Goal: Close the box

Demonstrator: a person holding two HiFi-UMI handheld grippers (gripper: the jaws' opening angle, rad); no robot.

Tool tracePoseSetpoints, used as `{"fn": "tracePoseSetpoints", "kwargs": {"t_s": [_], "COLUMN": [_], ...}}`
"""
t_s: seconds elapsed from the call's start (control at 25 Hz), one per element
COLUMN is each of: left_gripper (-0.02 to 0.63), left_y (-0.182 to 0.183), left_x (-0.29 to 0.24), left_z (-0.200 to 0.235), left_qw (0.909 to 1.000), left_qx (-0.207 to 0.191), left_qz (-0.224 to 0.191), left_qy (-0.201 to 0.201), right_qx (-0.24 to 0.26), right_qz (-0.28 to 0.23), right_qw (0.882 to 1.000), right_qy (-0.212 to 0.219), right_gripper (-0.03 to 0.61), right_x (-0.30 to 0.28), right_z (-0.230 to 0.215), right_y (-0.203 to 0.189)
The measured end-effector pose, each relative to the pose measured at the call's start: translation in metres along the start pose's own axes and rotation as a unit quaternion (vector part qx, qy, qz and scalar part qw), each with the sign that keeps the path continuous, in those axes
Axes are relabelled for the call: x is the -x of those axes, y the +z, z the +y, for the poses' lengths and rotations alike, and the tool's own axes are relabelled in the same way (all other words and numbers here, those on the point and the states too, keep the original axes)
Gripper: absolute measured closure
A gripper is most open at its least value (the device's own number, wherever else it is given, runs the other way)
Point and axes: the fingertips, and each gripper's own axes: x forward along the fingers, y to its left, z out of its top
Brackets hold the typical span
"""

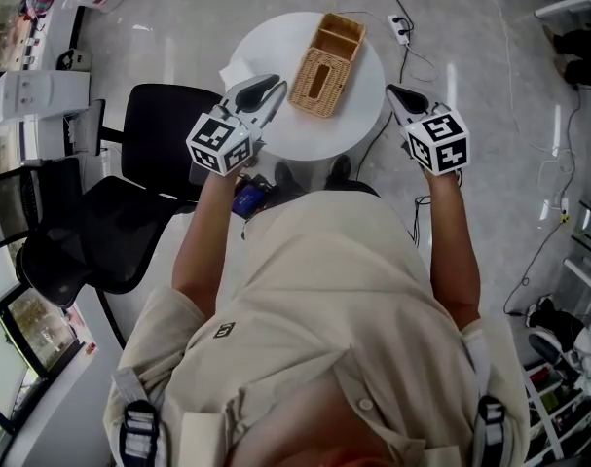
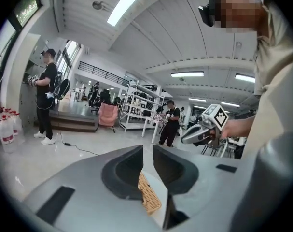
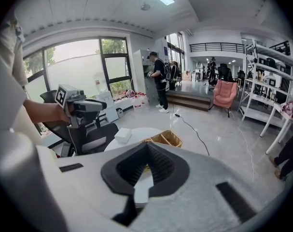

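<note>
The round white tabletop (image 1: 310,136) sits in the upper middle of the head view, with bare grey floor open above and to its right. Its left edge is crowded by a black chair (image 1: 164,129). A power strip (image 1: 400,29) lies on the floor just off the upper right rim.

The left claw (image 1: 276,88) hangs over the tabletop's left part, its jaws slightly apart and grasping nothing. The right claw (image 1: 392,89) hovers off the right rim, clenched on nothing.

The box (image 1: 324,66) lies between them at the tabletop's centre, clear of both. It is tan wicker, long and tilted. Its upper half shows an open hollow, its lower half a woven face with a long slot. A small white block (image 1: 239,69) rests at the left rim.
</note>
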Motion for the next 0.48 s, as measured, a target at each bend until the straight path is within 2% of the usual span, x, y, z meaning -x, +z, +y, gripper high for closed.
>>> {"fn": "tracePoseSetpoints", "kwargs": {"t_s": [0.32,0.48], "left_gripper": [0.554,0.554], "left_y": [0.054,0.067], "left_x": [0.025,0.037], "left_z": [0.017,0.026], "left_qw": [0.9965,0.9947], "left_qx": [-0.025,-0.031], "left_qz": [-0.067,-0.079], "left_qy": [0.044,0.058], "right_qx": [-0.002,-0.004], "right_qz": [-0.002,0.001], "right_qw": [1.000,1.000], "right_qy": [-0.005,-0.005], "right_gripper": [0.588,0.588], "right_x": [0.000,0.002], "right_z": [-0.008,-0.007], "right_y": [0.001,-0.001]}}
